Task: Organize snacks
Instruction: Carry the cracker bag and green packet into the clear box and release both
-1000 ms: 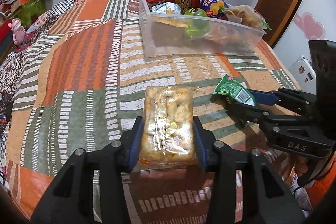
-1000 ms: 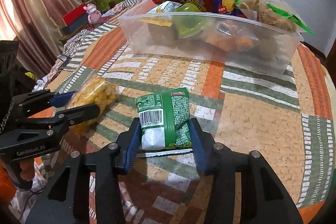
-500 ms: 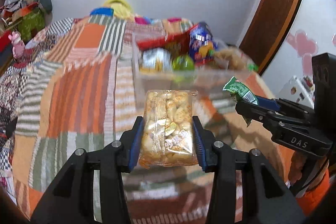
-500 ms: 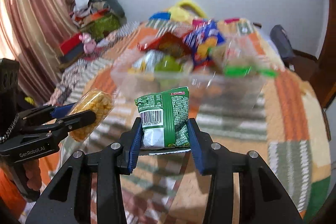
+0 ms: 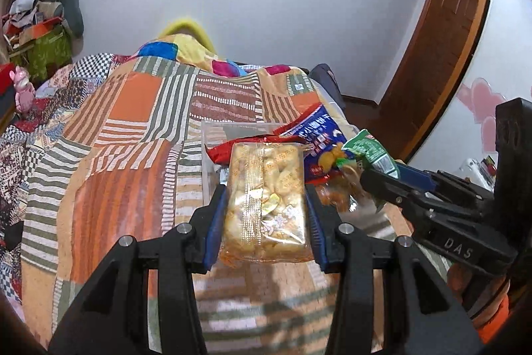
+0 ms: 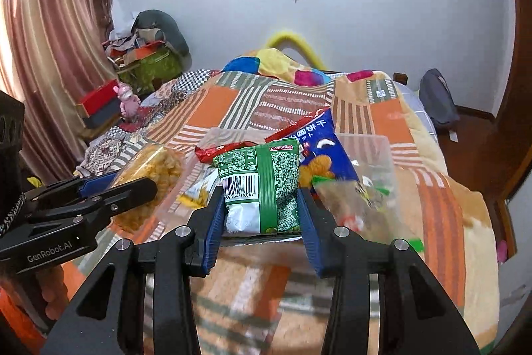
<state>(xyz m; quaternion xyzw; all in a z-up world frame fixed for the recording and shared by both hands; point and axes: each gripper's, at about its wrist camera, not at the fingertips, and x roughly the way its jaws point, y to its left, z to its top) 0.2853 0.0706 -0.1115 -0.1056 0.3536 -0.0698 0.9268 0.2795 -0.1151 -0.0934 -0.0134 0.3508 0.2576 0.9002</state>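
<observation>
Left gripper [image 5: 266, 208] pinching my cracker pack [image 5: 266, 198], right gripper [image 6: 262, 205] the green packet [image 6: 262, 185]; both lifted off the bed [image 5: 133, 175], probably over the bin [image 6: 372, 152].

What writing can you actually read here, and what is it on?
"DAS": on the right gripper, seen from the left wrist.
"GenRobot.AI": on the left gripper, seen from the right wrist.
Barcode digits on the green packet: too small to read with certainty; its other print is too.
Blue bag: large characters, not legible.
Clear snack pack: printing blurred.
</observation>
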